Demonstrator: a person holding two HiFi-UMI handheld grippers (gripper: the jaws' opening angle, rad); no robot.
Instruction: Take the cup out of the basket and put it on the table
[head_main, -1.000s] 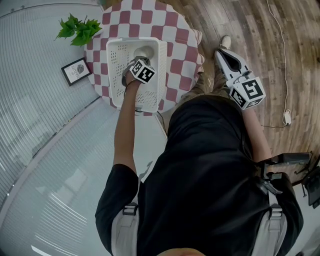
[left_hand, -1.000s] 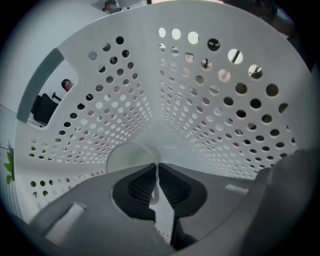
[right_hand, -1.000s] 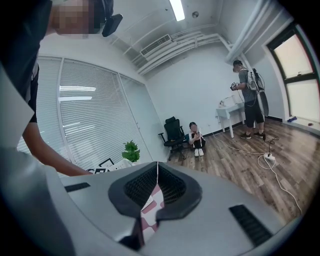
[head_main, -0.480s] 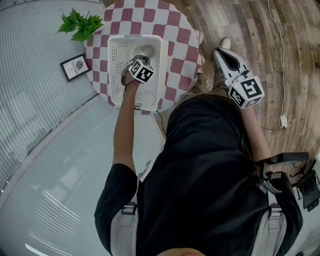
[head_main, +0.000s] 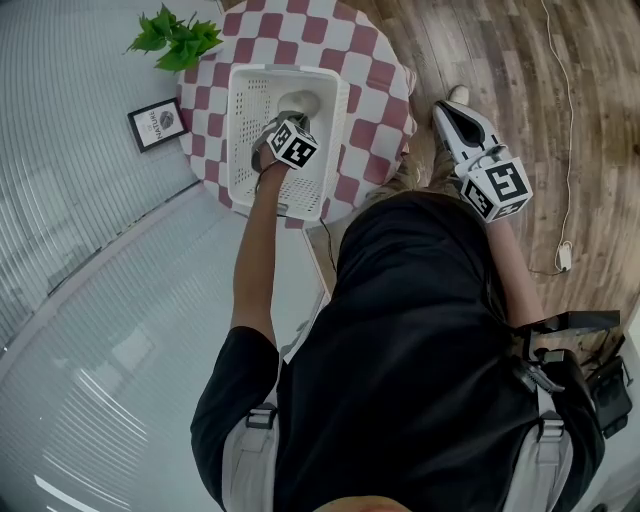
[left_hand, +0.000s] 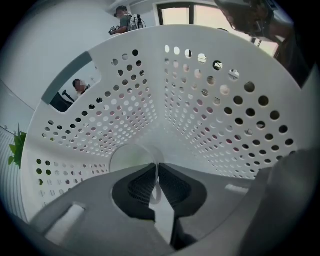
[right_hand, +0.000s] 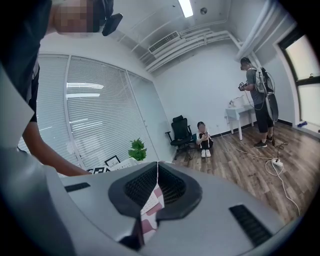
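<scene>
Inventory: one round checkered table (head_main: 365, 70), one white perforated basket (head_main: 245, 130), one cup (head_main: 300, 101), one potted plant (head_main: 178, 35) and one framed picture (head_main: 158, 123). Grippers number two, the left gripper (left_hand: 157, 172) and the right gripper (right_hand: 157, 167), each fitted with one marker cube (head_main: 497, 188). The right gripper view adds one office chair (right_hand: 181, 132) and apparently two further people, one standing person (right_hand: 260, 107) and one seated person (right_hand: 204, 140), though both appear small.

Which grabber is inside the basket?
The left gripper: it reaches down into the white basket, shut on the cup. The right gripper hangs outside, beside the table.
</scene>
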